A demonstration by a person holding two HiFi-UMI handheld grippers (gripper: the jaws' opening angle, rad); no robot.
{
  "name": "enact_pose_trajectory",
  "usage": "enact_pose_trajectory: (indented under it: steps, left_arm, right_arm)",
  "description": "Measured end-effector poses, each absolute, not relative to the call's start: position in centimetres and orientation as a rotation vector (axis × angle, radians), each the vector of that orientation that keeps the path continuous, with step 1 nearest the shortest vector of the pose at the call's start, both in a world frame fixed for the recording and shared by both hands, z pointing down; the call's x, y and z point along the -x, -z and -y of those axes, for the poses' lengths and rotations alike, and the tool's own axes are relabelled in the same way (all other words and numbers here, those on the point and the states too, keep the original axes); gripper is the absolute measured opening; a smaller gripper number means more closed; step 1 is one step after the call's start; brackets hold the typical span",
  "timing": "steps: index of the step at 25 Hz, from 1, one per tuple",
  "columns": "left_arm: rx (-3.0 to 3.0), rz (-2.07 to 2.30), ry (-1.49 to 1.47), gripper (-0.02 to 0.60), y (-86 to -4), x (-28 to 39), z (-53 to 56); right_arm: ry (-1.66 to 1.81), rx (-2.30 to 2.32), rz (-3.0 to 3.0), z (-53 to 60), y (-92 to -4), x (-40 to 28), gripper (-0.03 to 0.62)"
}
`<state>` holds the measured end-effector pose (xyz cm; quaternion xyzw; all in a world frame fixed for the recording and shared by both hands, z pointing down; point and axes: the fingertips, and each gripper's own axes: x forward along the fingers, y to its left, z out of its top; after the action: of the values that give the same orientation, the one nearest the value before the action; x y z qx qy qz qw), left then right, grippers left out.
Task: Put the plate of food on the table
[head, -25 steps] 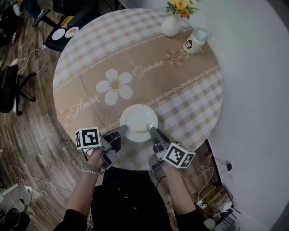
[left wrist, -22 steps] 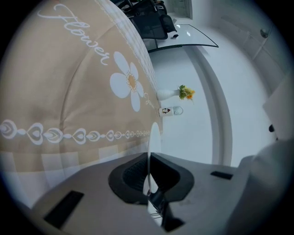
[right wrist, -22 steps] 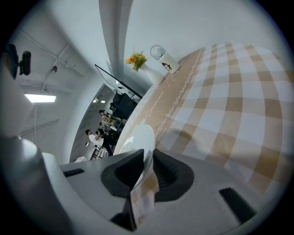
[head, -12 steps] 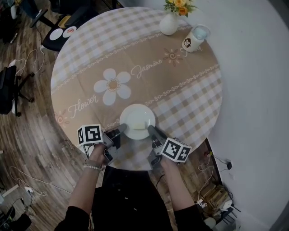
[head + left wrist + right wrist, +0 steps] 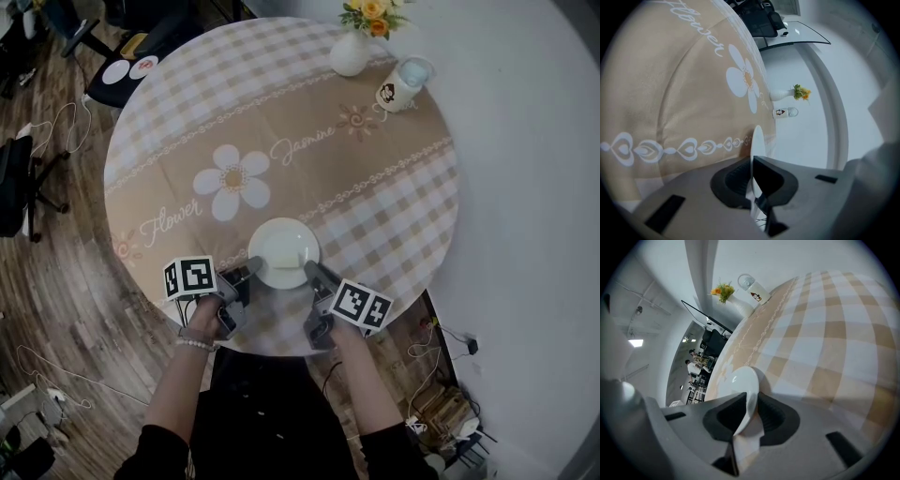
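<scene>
A white plate (image 5: pixel 267 236) with a pale piece of food (image 5: pixel 286 253) on it is at the near edge of the round table (image 5: pixel 281 141), which has a beige checked cloth. My left gripper (image 5: pixel 251 268) is shut on the plate's near-left rim. My right gripper (image 5: pixel 310 271) is shut on the near-right rim. In the left gripper view the plate (image 5: pixel 758 140) shows edge-on, running into my left gripper (image 5: pixel 752 180). In the right gripper view the plate (image 5: pixel 740 383) slants between the pads of my right gripper (image 5: pixel 751 416). Whether the plate rests on the cloth I cannot tell.
A white vase of flowers (image 5: pixel 349 52) and a lying mug (image 5: pixel 398 84) are at the table's far right. Black chairs (image 5: pixel 19 183) and cables are on the wooden floor to the left. A power strip (image 5: pixel 469 345) lies at the lower right.
The plate and both grippers have shifted slightly left and a little farther in over the table. Both grips look the same.
</scene>
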<state>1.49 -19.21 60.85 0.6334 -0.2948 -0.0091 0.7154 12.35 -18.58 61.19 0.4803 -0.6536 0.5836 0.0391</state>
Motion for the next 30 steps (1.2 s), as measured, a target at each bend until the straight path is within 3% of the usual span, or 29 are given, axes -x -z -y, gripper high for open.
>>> enact_pose_trajectory:
  steps: [6, 16, 22, 30]
  left_arm:
    - [-1.410, 0.666, 0.019, 0.008, -60.9, -1.6, 19.6]
    - [-1.422, 0.664, 0.011, 0.008, -61.1, -2.3, 19.5]
    - [-1.414, 0.661, 0.015, 0.008, -61.2, -2.2, 19.6]
    - [-1.411, 0.658, 0.015, 0.009, -61.4, -2.2, 19.6]
  right_arm:
    - [-1.688, -1.455, 2.019, 18.6, -61.0, -12.1, 0.092]
    - [-1.527, -1.489, 2.015, 17.2, -60.6, -14.1, 0.092]
    - [-1.166, -1.331, 2.190, 16.5, -57.8, -12.0, 0.086]
    - [-0.299, -0.871, 2.169, 13.8, -57.0, -7.3, 0.086]
